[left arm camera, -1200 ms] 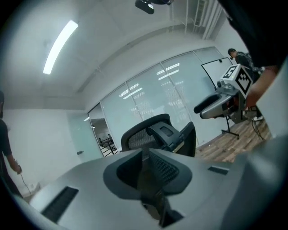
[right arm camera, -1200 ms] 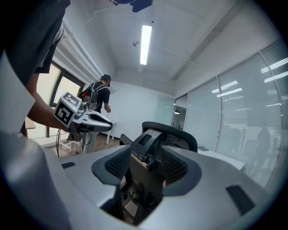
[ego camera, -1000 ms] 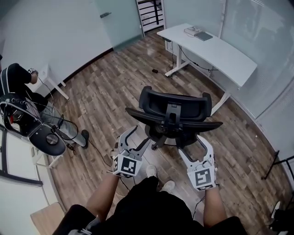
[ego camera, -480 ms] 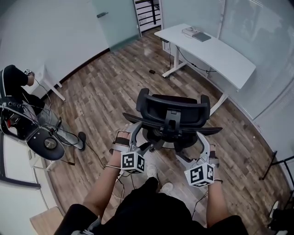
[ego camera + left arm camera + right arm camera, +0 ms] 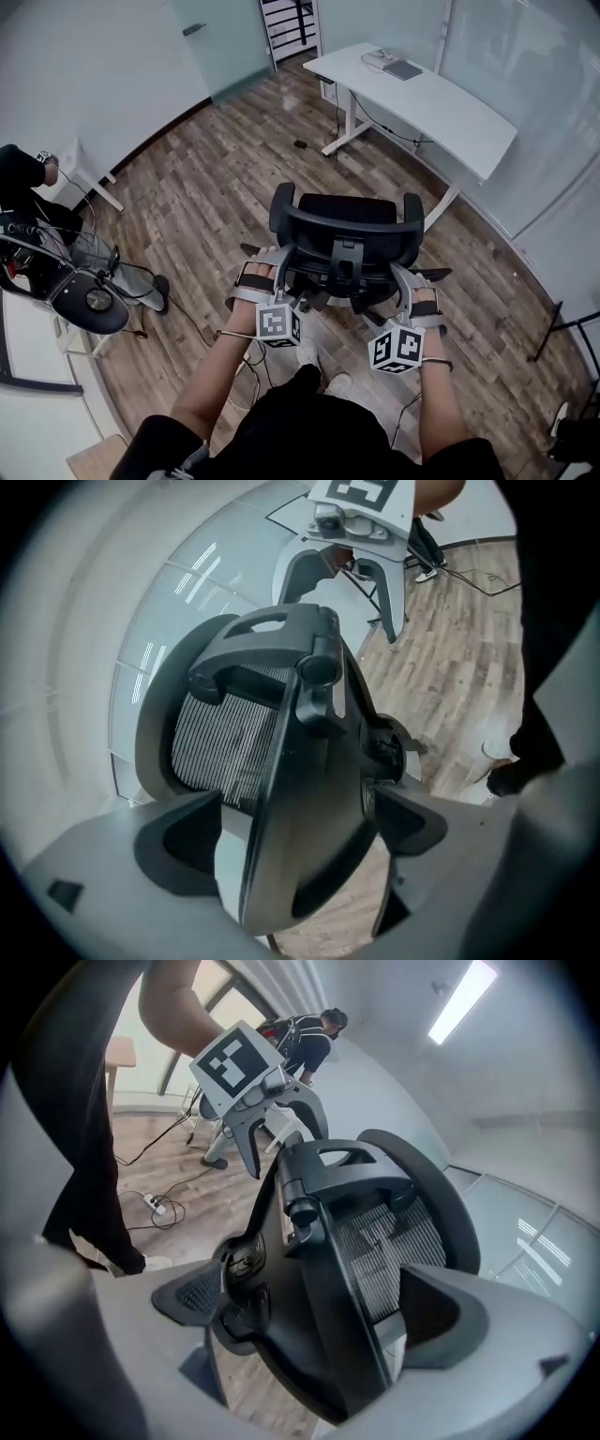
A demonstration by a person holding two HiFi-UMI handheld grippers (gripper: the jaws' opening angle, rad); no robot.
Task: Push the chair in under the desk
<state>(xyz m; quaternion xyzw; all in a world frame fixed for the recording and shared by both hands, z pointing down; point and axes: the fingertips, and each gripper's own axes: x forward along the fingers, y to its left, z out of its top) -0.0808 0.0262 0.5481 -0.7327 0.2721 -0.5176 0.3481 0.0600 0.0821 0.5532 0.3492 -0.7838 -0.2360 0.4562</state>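
Observation:
A black mesh office chair [image 5: 343,228] stands on the wood floor with its back towards me, a few steps short of the white desk [image 5: 427,98] at the upper right. My left gripper [image 5: 272,264] is at the left edge of the chair's back and my right gripper [image 5: 412,281] at the right edge. In the left gripper view the backrest's rim [image 5: 300,855] runs between the wide jaws of the left gripper [image 5: 295,832]. In the right gripper view the right gripper [image 5: 323,1312] straddles the backrest [image 5: 319,1269] the same way. Both sets of jaws have just been opening; gaps show beside the pads.
A seated person [image 5: 19,178] and a second dark chair [image 5: 89,302] with cables are at the left. A flat grey device [image 5: 401,68] lies on the desk. Glass walls run behind and to the right of the desk. My own shoes [image 5: 309,352] are just behind the chair.
Both grippers have come forward and down from behind the chair to the sides of its backrest, rolling as they went, and their jaws now stand wider apart.

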